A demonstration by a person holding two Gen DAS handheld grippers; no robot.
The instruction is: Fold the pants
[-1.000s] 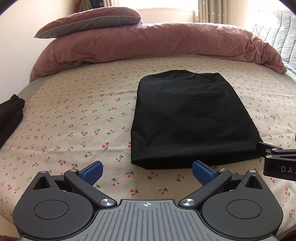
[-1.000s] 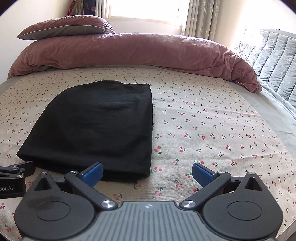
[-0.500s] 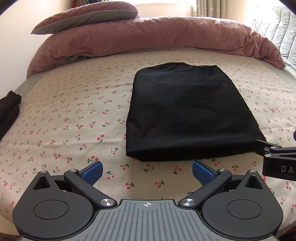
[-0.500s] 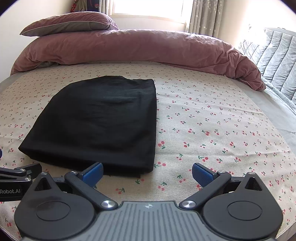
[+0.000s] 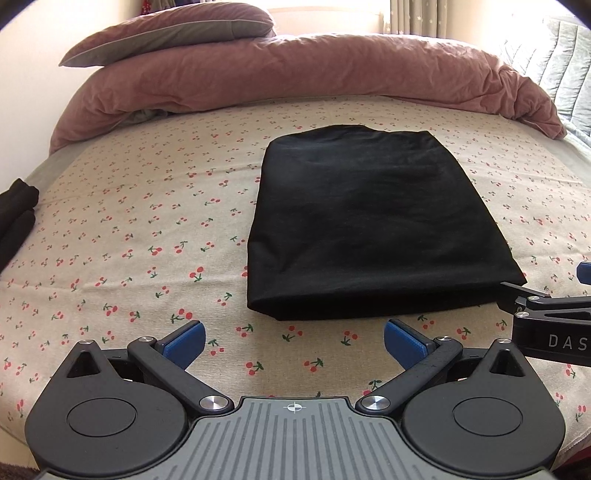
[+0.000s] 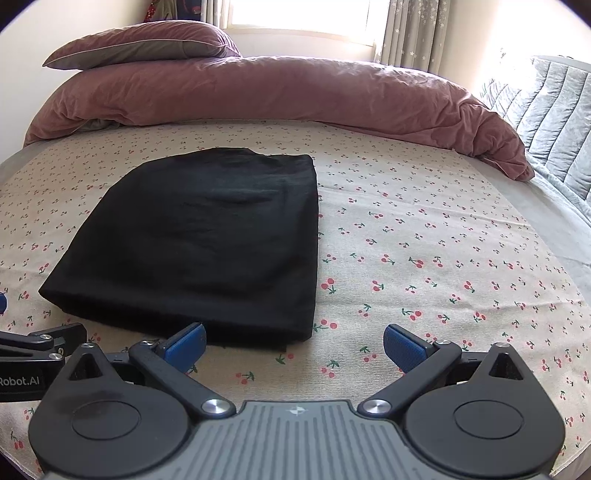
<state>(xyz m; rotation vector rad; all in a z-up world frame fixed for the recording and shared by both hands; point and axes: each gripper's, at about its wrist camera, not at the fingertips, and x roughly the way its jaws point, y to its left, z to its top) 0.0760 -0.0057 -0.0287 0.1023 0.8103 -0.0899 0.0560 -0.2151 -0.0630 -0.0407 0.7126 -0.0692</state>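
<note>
The black pants (image 5: 369,225) lie folded into a flat rectangle on the cherry-print bed sheet (image 5: 147,229). They also show in the right wrist view (image 6: 207,240). My left gripper (image 5: 293,341) is open and empty, a short way in front of the pants' near edge. My right gripper (image 6: 293,343) is open and empty, near the pants' front right corner, with its left fingertip (image 6: 184,343) just in front of the near edge. Each gripper shows at the edge of the other's view.
A rolled pink duvet (image 5: 314,77) and a pillow (image 5: 170,37) lie across the far end of the bed. A dark garment (image 5: 14,218) sits at the bed's left edge. A grey quilted cover (image 6: 546,122) lies at the right. A window (image 6: 303,14) is behind.
Both grippers have drawn back and risen a little from the pants. The folded pants sit farther from the fingertips and have not moved on the sheet.
</note>
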